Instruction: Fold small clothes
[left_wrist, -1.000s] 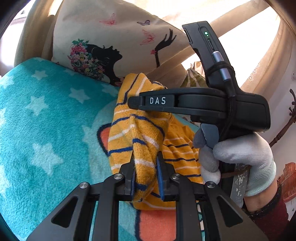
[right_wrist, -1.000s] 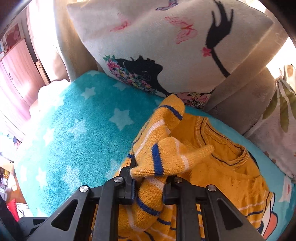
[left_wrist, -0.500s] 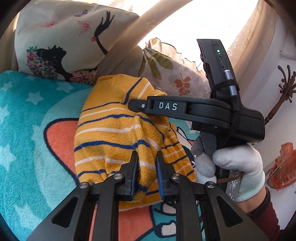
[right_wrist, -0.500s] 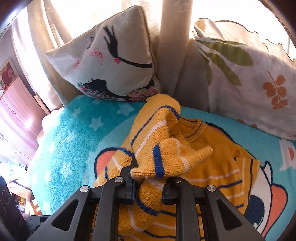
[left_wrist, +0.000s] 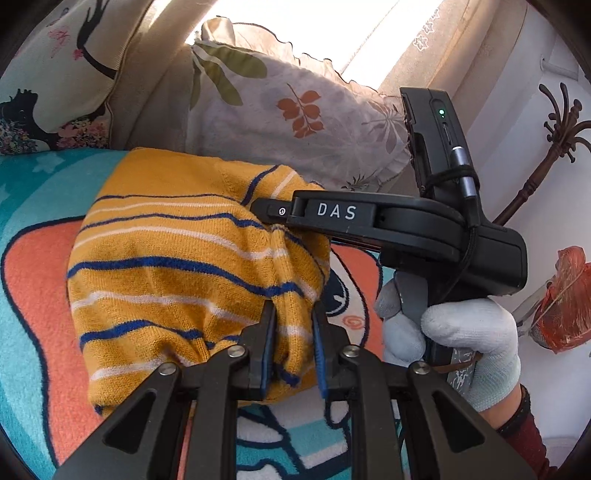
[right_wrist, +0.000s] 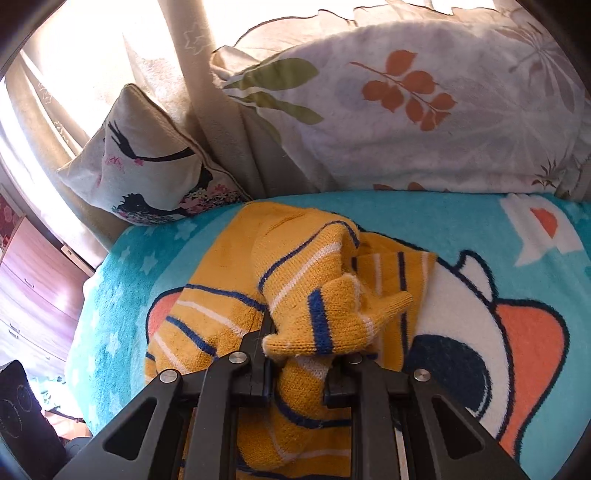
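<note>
On the teal plush blanket with stars and an orange-and-white cartoon print lies the small mustard-yellow knit sweater with blue and white stripes, partly lifted off the pile. A leaf-print pillow and a cream cushion with a black silhouette figure stand behind it, against the beige curtain.

Left gripper: jaws narrow, blue pads pinching a bunched fold of striped knit. Right gripper: jaws also narrow, clamped on a gathered edge, with a striped cuff end flopping over the fingers. In the left wrist view the right gripper's black body sits just beyond the sweater, held by a hand in a light grey glove.

Handling, as judged: light, soft, loose knit; it sags and bunches wherever unsupported, and will stretch if the two grips pull apart. It looks unlikely to slip from the pads, and is not fragile. Best holds are edges and corners (hem, cuff, shoulder seam), taking a single layer where possible; both present grips take in bunched fabric, which may drag extra layers along.

Orientation: in the left wrist view the stripes run roughly left to right, dipping slightly rightward. The garment is too crumpled to give a firm long axis; in the right wrist view its bulk stretches from the grippers towards the cushions. Neck opening not visible.
</note>
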